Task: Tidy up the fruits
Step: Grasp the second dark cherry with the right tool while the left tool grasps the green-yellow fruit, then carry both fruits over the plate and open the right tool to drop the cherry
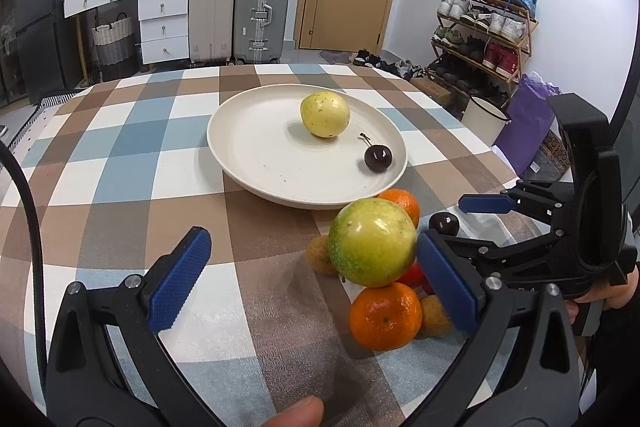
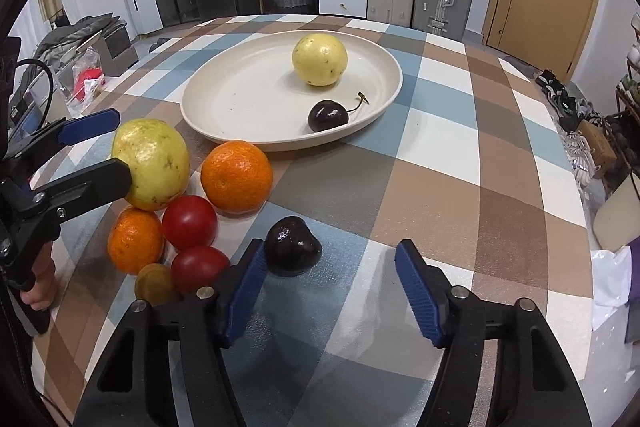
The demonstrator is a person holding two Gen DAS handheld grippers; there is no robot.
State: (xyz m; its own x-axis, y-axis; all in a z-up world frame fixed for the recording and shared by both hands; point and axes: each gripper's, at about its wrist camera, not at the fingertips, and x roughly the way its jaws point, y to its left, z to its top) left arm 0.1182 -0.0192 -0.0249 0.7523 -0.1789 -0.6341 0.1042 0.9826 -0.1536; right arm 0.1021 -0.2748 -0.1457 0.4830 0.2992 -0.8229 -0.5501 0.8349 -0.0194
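A cream plate (image 1: 256, 155) (image 2: 240, 99) holds a yellow guava (image 1: 325, 114) (image 2: 319, 59) and a dark cherry (image 1: 377, 158) (image 2: 328, 115). Beside it on the cloth lies a fruit pile: a green-yellow guava (image 1: 372, 247) (image 2: 154, 163), two oranges (image 1: 385, 315) (image 2: 236, 177), red tomatoes (image 2: 190, 221), small brown fruits (image 2: 154, 283) and a loose dark cherry (image 2: 292, 245). My left gripper (image 1: 312, 287) is open, its right pad against the big guava. My right gripper (image 2: 330, 291) is open, its left pad beside the loose cherry.
The table wears a checked brown, blue and white cloth (image 2: 460, 167). Suitcases (image 1: 240, 11), white drawers (image 1: 164, 23) and a shoe rack (image 1: 484, 27) stand beyond the far edge. A white bag (image 2: 612, 279) lies at the right table edge.
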